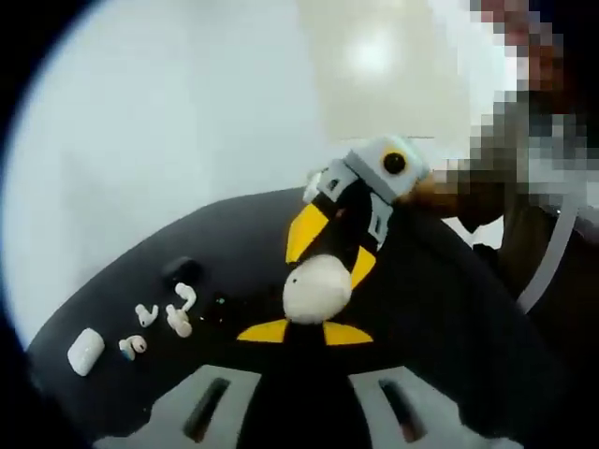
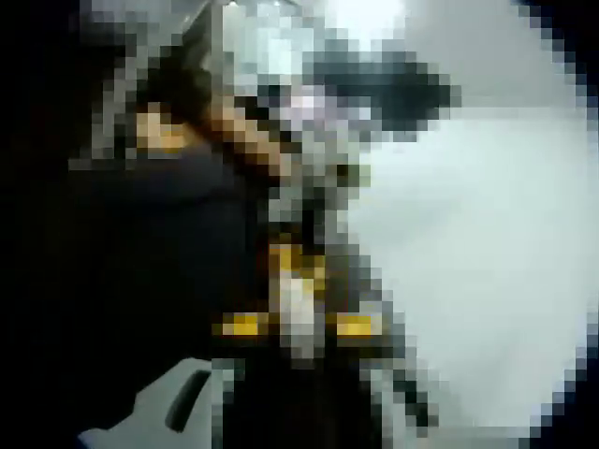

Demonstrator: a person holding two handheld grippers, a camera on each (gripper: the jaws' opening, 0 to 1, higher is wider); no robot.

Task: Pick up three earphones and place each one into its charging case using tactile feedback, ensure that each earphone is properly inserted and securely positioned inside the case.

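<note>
In the left gripper view, a white rounded charging case (image 1: 318, 288) sits right at the yellow tips of my left gripper (image 1: 304, 332), whose jaws stand close together on its lower end. My right gripper (image 1: 329, 271) reaches in from the upper right, and its yellow-marked fingers (image 1: 305, 230) come down onto the top of the same case. Several white earphones (image 1: 178, 321) lie loose on the black table (image 1: 449, 309) at the left. A second white case (image 1: 84, 351) lies beside them. The right gripper view is mostly mosaic; something white (image 2: 298, 309) shows between that gripper's yellow tips.
A small dark object (image 1: 178, 271) lies on the table just behind the earphones. A person's arm and body (image 1: 524, 187) are at the right, behind the right gripper. The table's curved far edge (image 1: 234, 201) meets a pale floor.
</note>
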